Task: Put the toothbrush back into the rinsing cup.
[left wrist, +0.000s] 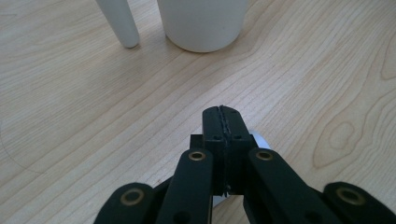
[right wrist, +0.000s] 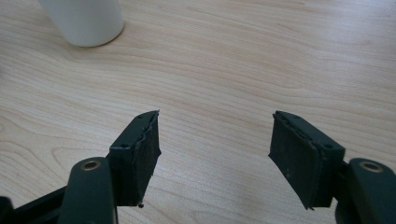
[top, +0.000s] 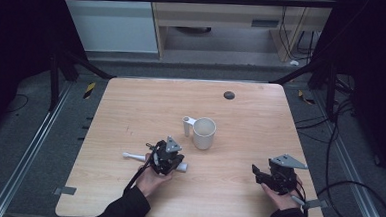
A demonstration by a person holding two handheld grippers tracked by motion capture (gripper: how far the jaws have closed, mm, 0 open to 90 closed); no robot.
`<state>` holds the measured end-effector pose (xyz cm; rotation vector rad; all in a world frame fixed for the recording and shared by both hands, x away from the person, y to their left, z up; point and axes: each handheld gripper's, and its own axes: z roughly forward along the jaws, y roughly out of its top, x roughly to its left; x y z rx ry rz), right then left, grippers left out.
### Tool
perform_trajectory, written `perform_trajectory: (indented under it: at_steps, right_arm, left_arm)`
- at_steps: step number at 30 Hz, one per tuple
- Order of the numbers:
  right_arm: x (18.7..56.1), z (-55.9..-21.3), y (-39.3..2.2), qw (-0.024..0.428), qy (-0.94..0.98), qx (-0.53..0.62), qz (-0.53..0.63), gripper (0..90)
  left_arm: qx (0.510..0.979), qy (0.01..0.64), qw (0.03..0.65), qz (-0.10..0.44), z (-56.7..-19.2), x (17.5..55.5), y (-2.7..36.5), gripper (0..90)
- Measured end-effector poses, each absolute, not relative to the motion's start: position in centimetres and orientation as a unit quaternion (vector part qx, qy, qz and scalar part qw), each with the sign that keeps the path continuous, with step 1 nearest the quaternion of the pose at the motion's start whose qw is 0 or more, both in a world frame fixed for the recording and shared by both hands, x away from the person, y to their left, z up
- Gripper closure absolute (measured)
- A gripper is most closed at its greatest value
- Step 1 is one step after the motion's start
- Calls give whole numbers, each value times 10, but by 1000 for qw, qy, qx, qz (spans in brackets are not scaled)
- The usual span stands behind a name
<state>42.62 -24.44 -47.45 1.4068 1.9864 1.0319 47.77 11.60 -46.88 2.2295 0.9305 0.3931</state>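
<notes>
The white mug (top: 204, 132) stands upright near the middle of the wooden table (top: 131, 105), and everything else sits in relation to it. A small white upright piece (top: 187, 126) stands just beside the mug on its left. In front of the mug and a little to its left, the left gripper (top: 167, 159) hovers low over a white rod-shaped object (top: 134, 157) that lies flat on the table, one end reaching out to the left of the gripper. In the left gripper view its jaws are pressed flat together with nothing between them, pointing toward the mug (left wrist: 201, 23), and a white rounded end (left wrist: 258, 140) peeks out beneath them. Whether the gripper touches that object cannot be told. The right gripper (top: 259, 172) rests well to the right of the mug and nearer the person, jaws spread wide over bare wood with nothing between them.
</notes>
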Motion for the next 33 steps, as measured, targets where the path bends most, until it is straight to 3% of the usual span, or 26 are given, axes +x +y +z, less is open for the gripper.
perform_trajectory:
  at_steps: [33]
  right_arm:
    - [425,-475,-245,252,728,514,376,330]
  left_arm:
    - [874,343,323,120,-473,457,132,895]
